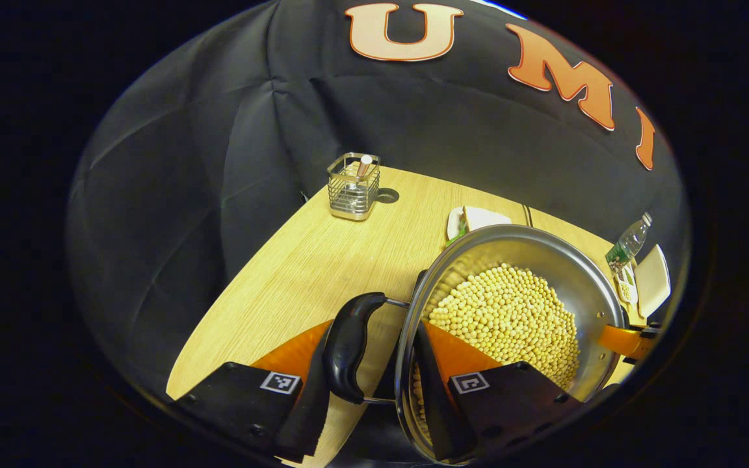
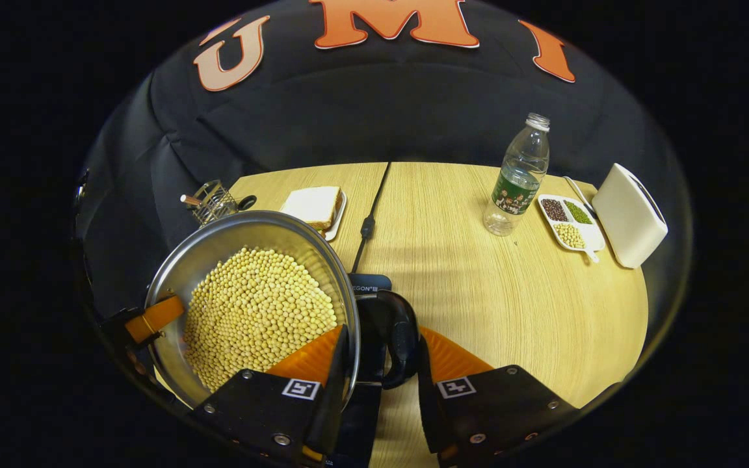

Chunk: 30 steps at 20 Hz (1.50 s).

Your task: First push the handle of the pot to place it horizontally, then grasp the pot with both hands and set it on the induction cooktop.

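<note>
Carry step: pot (image 1: 511, 305) of beans lifted, tilted, above table (image 1: 296, 273). Left gripper (image 1: 374, 383) clamped across handle (image 1: 346, 348) and rim; right gripper (image 2: 380, 383) likewise on far handle (image 2: 391, 335). Cooktop (image 2: 368, 284) just beneath. Next: level, lower evenly, no spill.

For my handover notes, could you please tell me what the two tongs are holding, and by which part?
Both hold the pot of beans: each of the tongs, left and right, straddles one black side handle with the pot's rim.

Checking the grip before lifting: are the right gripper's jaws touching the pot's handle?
Touching. In the right gripper view, the right gripper straddles the pot rim and its black handle, with the outer jaw pressed against the handle.
</note>
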Each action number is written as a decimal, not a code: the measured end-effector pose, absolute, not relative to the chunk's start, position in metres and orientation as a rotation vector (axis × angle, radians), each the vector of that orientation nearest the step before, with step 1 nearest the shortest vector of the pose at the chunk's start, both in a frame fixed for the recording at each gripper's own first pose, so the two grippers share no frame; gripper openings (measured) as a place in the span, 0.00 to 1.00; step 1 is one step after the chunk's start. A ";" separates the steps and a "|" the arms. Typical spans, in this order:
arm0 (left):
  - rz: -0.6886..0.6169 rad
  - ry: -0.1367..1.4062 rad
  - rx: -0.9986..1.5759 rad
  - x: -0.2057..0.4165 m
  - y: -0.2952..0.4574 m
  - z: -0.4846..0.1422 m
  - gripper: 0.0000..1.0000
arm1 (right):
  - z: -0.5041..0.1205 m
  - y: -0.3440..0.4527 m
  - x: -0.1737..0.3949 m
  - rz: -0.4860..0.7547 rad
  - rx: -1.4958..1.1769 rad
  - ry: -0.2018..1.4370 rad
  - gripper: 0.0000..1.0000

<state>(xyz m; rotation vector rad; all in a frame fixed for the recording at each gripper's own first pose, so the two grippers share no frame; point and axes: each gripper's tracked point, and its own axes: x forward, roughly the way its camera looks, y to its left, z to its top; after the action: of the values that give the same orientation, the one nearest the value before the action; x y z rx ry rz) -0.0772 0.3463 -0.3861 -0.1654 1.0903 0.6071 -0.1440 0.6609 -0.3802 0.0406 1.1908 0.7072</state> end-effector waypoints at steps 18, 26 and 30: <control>0.597 0.919 0.022 -0.059 0.300 -0.282 0.99 | -0.303 0.533 -0.027 0.686 0.032 0.736 0.76; 0.589 0.720 -0.024 -0.022 0.220 -0.192 0.98 | -0.256 0.316 0.033 0.479 0.080 0.578 0.83; 0.588 0.615 -0.049 -0.007 0.186 -0.131 0.98 | -0.221 0.225 0.048 0.387 0.103 0.492 0.85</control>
<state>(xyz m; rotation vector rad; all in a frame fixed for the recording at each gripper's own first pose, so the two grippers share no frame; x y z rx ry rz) -0.0071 0.1863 -0.1307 -0.0489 0.6150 0.5881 0.0485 0.2254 -0.2207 0.1029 0.4921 0.3870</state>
